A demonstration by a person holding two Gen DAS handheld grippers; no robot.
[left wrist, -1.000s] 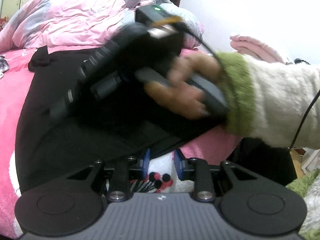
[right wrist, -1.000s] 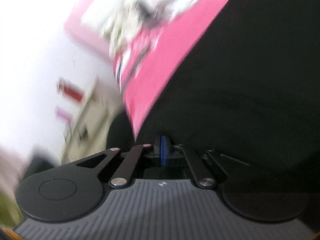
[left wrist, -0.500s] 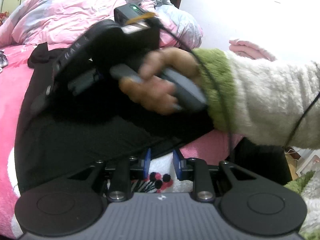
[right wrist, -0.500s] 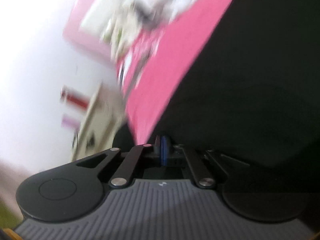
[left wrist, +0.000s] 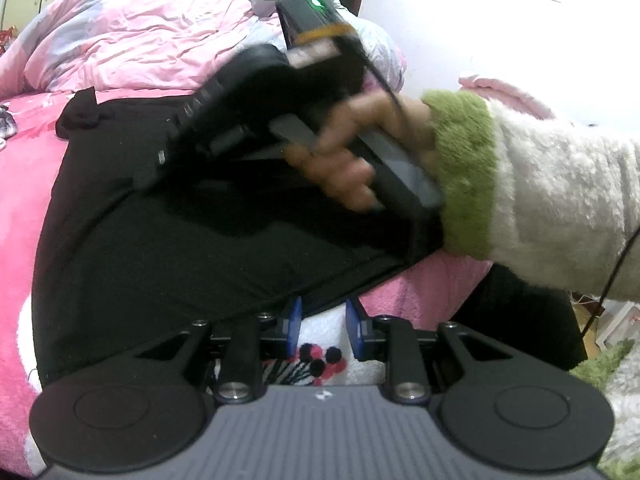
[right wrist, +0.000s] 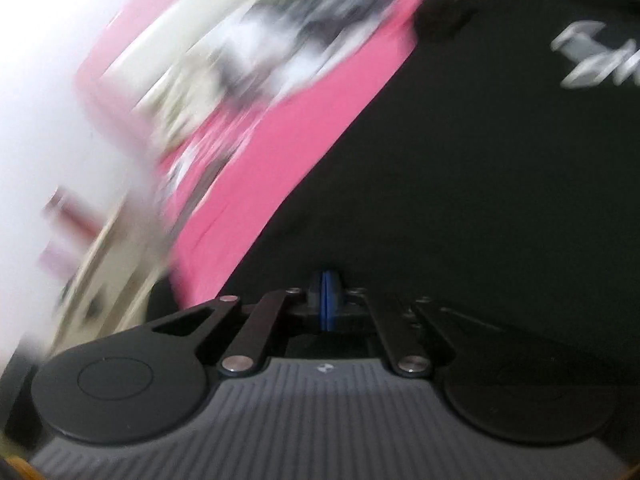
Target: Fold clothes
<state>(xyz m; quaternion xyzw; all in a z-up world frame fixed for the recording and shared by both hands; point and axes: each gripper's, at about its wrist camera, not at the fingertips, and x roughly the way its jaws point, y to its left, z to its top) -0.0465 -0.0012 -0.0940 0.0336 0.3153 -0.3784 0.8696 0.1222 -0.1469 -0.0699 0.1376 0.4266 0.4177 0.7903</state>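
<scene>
Black garment (left wrist: 168, 240) lies spread on the pink bed (left wrist: 24, 200). My right gripper (right wrist: 325, 300) is pressed together on its cloth; my left gripper (left wrist: 320, 322) stands apart, empty, at the hem. Advise carrying the fold across evenly, hem kept flat.

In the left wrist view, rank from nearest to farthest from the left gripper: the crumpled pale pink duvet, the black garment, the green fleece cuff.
1. Black garment, its hem at the left gripper.
2. Green fleece cuff, up right.
3. Crumpled pale pink duvet, far back left.
</scene>
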